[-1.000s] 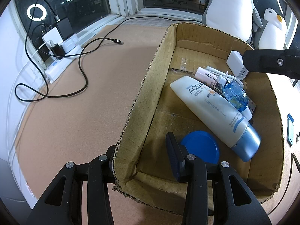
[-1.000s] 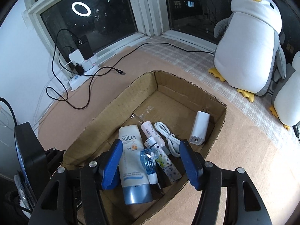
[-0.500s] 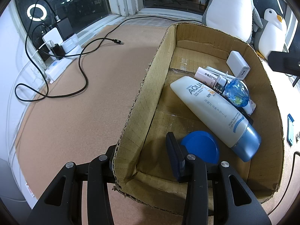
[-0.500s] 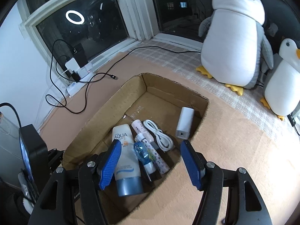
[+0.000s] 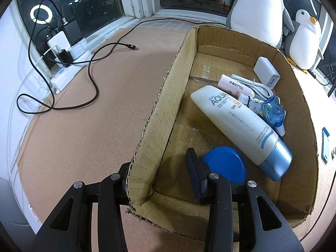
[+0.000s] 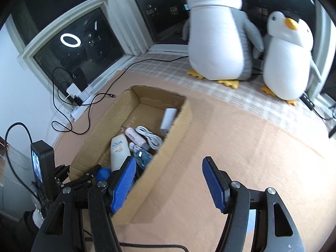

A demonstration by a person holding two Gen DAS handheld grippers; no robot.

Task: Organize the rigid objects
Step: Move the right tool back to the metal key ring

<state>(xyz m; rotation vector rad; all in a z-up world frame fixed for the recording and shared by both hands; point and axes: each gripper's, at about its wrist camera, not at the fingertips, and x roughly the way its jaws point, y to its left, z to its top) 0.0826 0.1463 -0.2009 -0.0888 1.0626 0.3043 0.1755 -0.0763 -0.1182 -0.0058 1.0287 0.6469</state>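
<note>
The left tool (image 5: 159,176) is clenched on the near corner wall of the cardboard box (image 5: 166,96); the right tool (image 6: 168,180) hangs released, empty, over the box's right wall. Inside lies a white tube (image 5: 237,121) reading "AQUA", "SPF 50", near the box's middle.

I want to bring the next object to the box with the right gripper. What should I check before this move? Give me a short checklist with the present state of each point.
1. Left gripper steadies the cardboard box, one of its fingers outside the wall and one inside: ok.
2. Right gripper is open, with nothing between its fingers: ok.
3. Sunscreen tube lies fully inside the box: ok.
4. Blue lid lies on the box floor, clear of the tube: ok.
5. Bare floor remains at the far end of the box: ok.
6. Next object: a small blue item lies outside the box; what it is: cannot tell.
</note>
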